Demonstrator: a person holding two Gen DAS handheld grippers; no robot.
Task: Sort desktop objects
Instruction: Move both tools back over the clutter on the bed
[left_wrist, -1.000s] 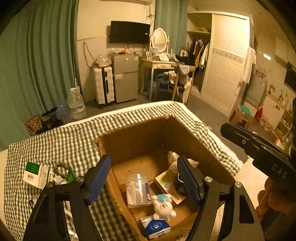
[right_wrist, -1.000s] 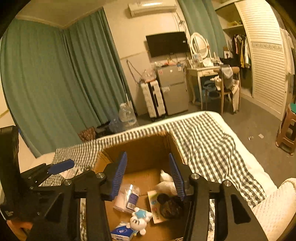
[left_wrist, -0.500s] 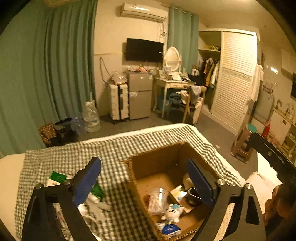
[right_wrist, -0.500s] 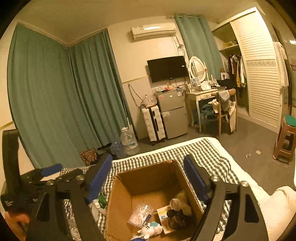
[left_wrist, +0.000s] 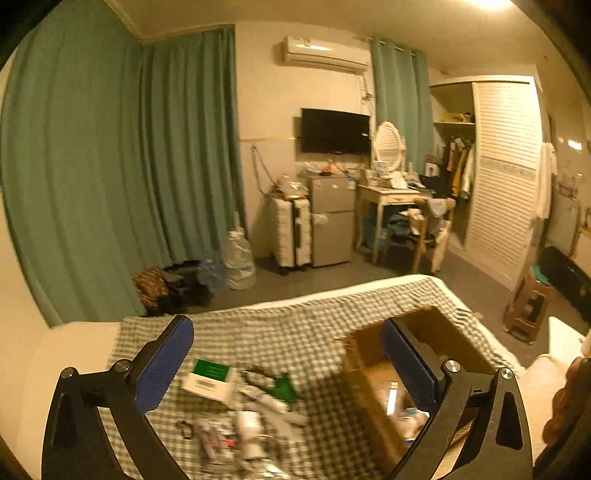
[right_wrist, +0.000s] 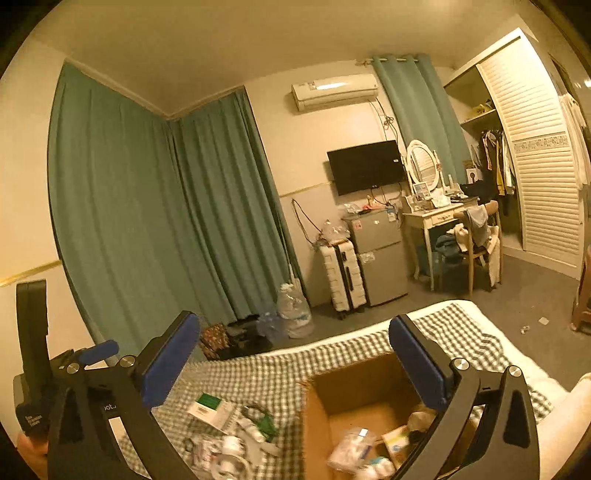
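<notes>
**A:** While both grippers hang above the checked cloth (left_wrist: 295, 339), which is nearer the loose pile?

**B:** I'd say the left gripper (left_wrist: 288, 365). Its jaws are spread wide with nothing between them, and the green-and-white box (left_wrist: 211, 376) lies just below and inside its left finger, long axis running roughly across the gap between the fingers. The other clutter (left_wrist: 236, 432) sits lower, nearer the gripper's base, too blurred to name.

**A:** And the right gripper (right_wrist: 295, 365)?

**B:** Also wide open and empty. From it, the same box (right_wrist: 211, 408) lies low, just inside its left finger, while the cardboard box (right_wrist: 354, 402) sits under its right finger, some items already inside.

**A:** Pose?

**B:** Both are raised and level, looking out over the room. My guess: the left must tip down and forward to reach.
</notes>
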